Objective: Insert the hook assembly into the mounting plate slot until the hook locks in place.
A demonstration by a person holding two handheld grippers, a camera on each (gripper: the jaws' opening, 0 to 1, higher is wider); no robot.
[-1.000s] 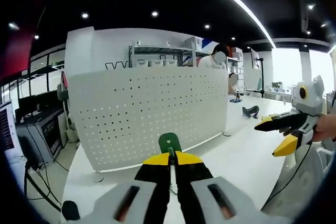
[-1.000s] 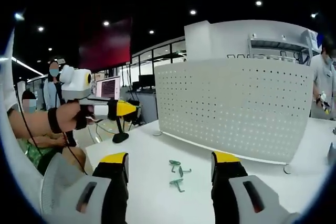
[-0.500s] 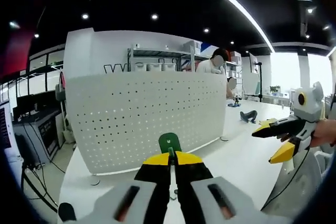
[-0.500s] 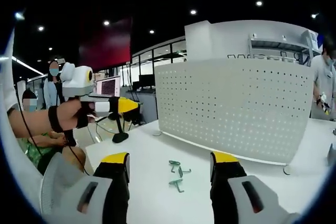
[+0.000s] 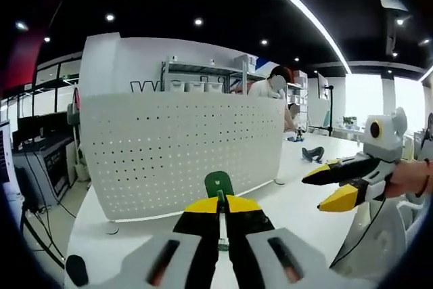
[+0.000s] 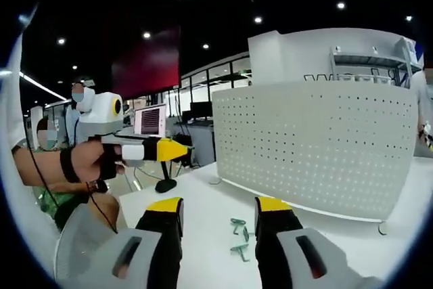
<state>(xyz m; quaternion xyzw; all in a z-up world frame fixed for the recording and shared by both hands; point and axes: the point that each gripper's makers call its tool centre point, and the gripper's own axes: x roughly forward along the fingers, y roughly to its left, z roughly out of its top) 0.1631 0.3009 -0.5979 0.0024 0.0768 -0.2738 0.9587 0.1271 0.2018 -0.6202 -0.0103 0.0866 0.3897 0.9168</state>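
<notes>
Green hook (image 5: 218, 183) clamped in left gripper (image 5: 221, 202) | right gripper (image 6: 216, 206) apart, empty | risk: hook tilts, misses pegboard (image 5: 183, 150) hole, centre frame

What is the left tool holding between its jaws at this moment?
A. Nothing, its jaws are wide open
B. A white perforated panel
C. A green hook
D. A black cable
C: in the left gripper view, the left tool has its yellow-tipped jaws closed together on a green hook, which rises above the tips in front of the white perforated panel.
</notes>
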